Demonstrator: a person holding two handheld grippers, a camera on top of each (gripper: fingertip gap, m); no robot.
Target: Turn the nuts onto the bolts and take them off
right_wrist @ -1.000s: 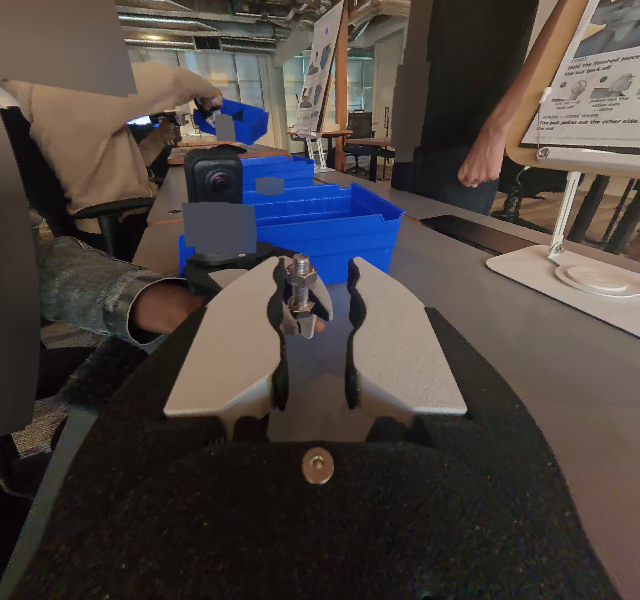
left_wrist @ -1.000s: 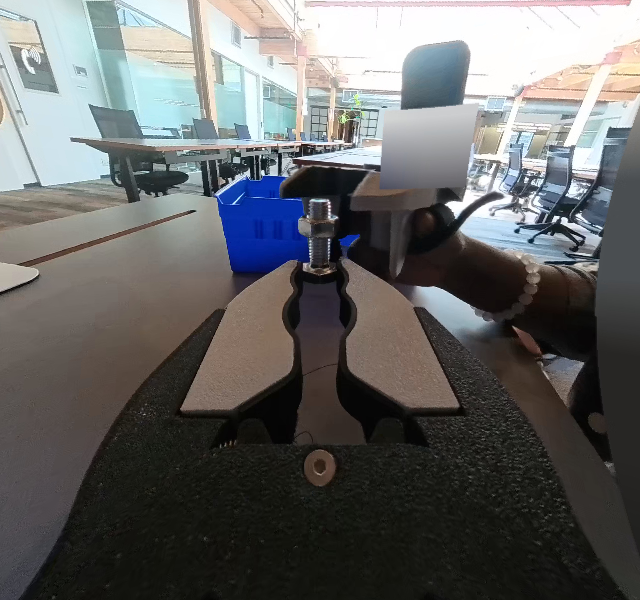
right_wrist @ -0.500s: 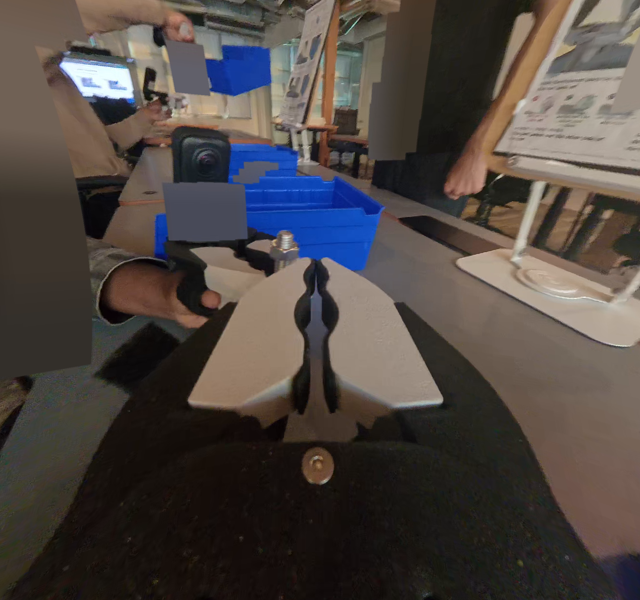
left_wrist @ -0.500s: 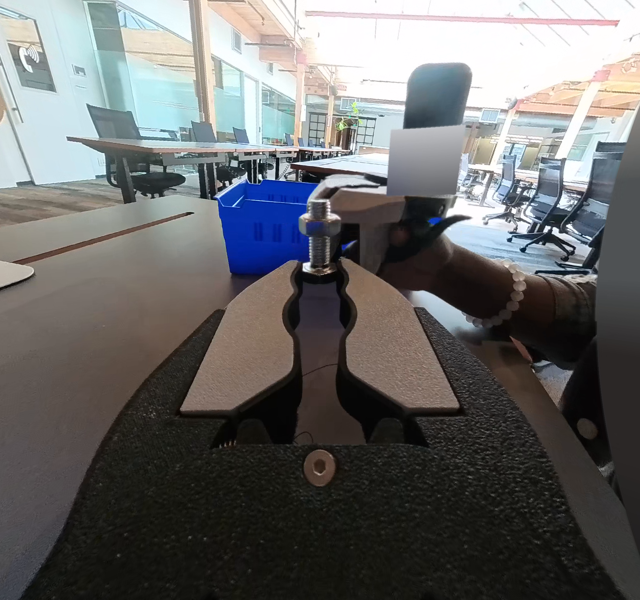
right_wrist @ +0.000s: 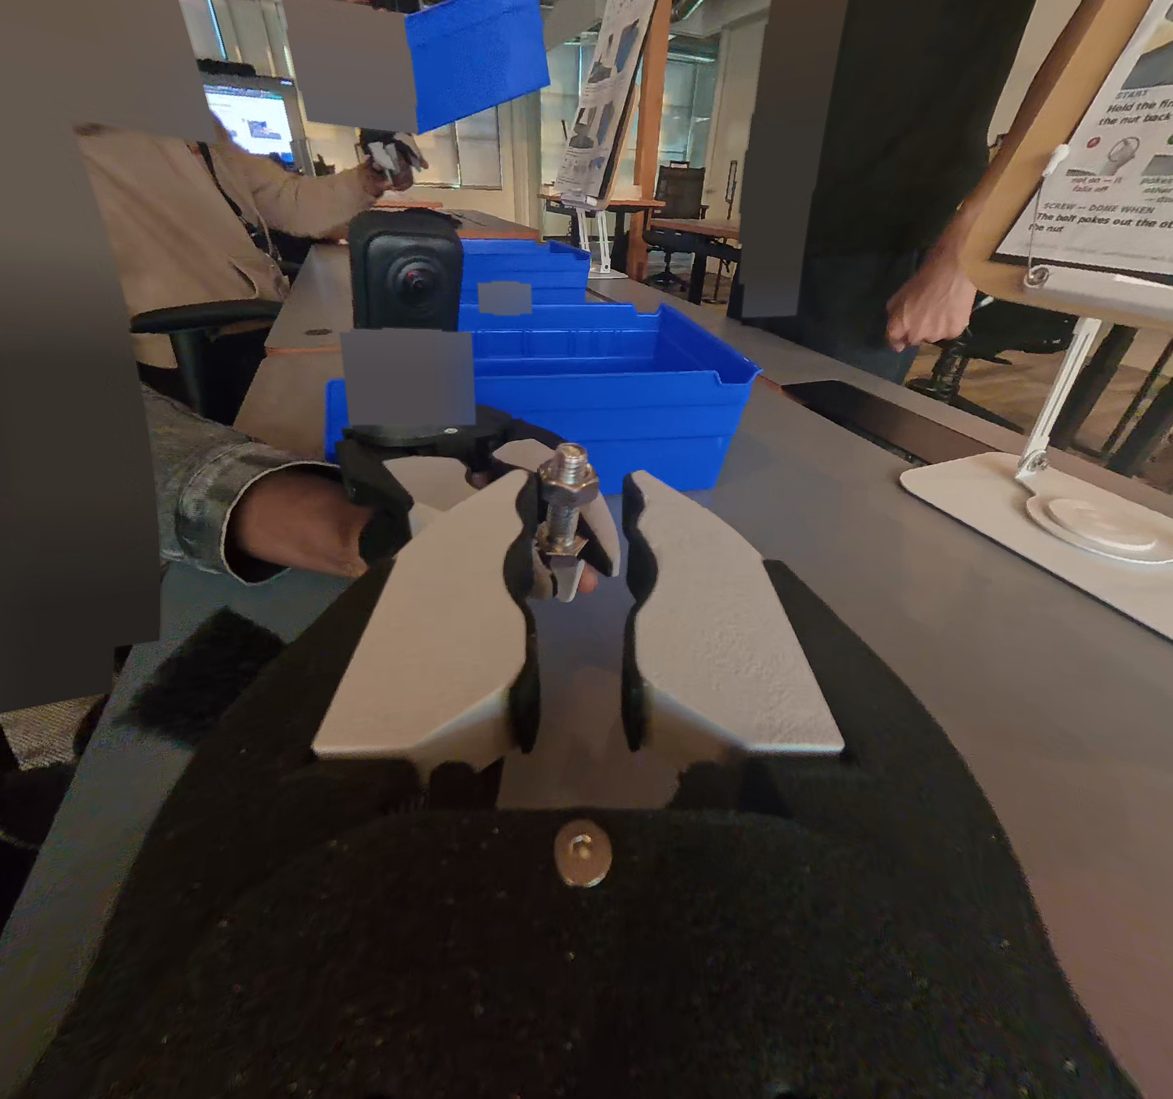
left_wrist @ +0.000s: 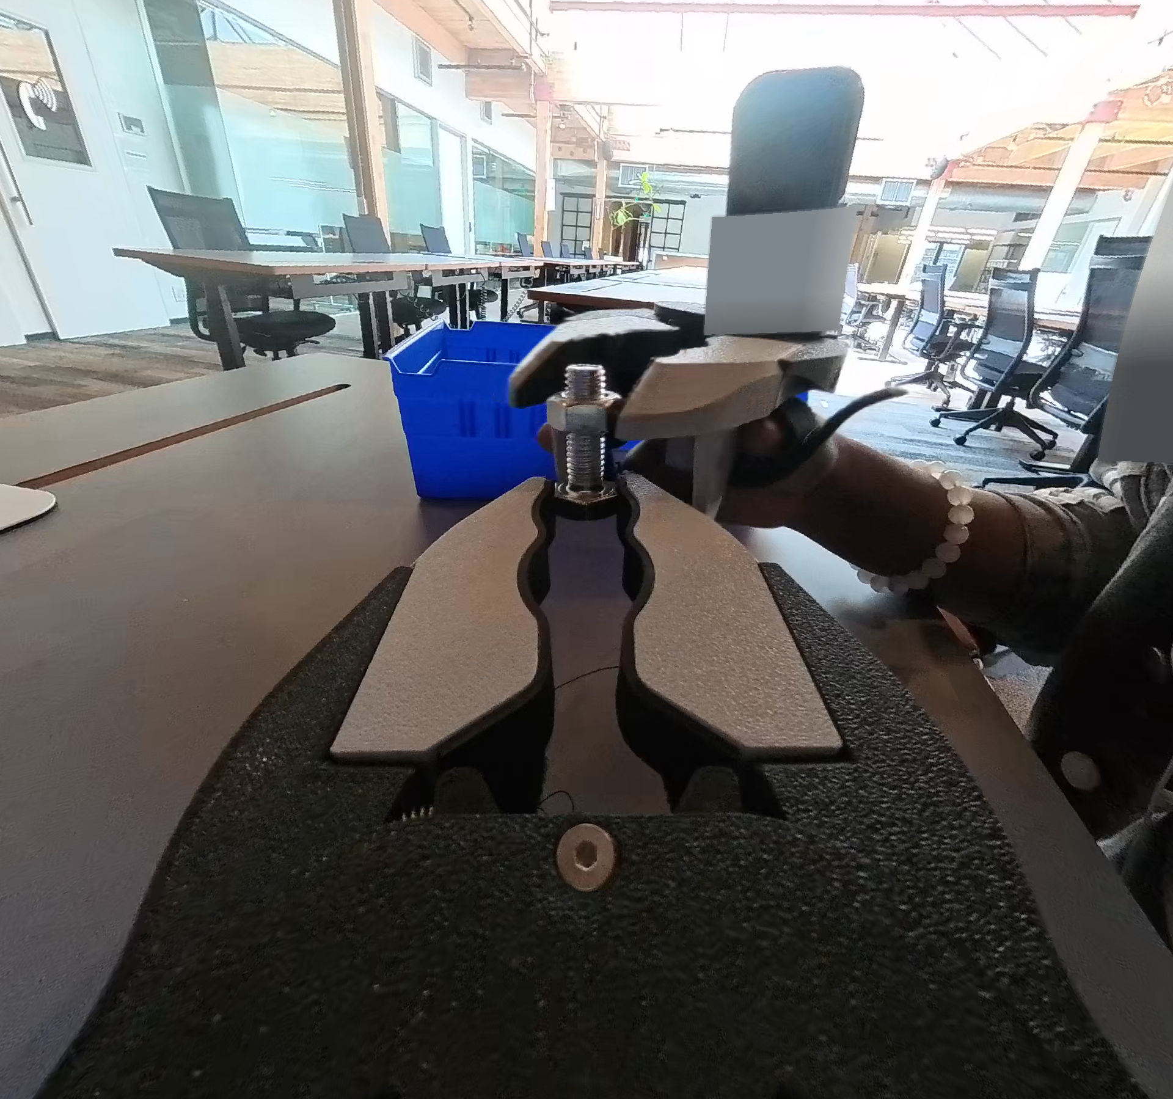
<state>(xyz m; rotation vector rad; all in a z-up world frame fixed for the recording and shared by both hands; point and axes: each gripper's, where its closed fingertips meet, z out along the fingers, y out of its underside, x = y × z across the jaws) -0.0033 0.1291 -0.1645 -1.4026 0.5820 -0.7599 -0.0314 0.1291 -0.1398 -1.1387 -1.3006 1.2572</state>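
Observation:
A steel bolt (left_wrist: pixel 583 456) stands upright with a hex nut (left_wrist: pixel 583 415) threaded near its top. My left gripper (left_wrist: pixel 583 494) is shut on the bolt's head, just above the dark table (left_wrist: pixel 190 561). My right gripper (left_wrist: pixel 581 402) comes in from the right at nut height, one finger behind the nut and one in front. In the right wrist view my right gripper (right_wrist: pixel 577 491) is open, with the nut (right_wrist: pixel 567 484) between its fingertips, close to the left finger. The left gripper (right_wrist: pixel 565 561) shows below it, holding the bolt (right_wrist: pixel 562 523).
A blue bin (left_wrist: pixel 463 421) stands just behind the bolt; it also shows in the right wrist view (right_wrist: pixel 635 421), with another bin (right_wrist: pixel 527 269) behind. A white stand (right_wrist: pixel 1079 497) with an instruction sheet is at the right. A person (right_wrist: pixel 920 116) stands beyond the table. The grippers are tip to tip, or close to it.
My right gripper shut half a second ago, off to the side of the bolt, and now stands open around the nut. The left gripper keeps the bolt still; the nut's height looks unchanged.

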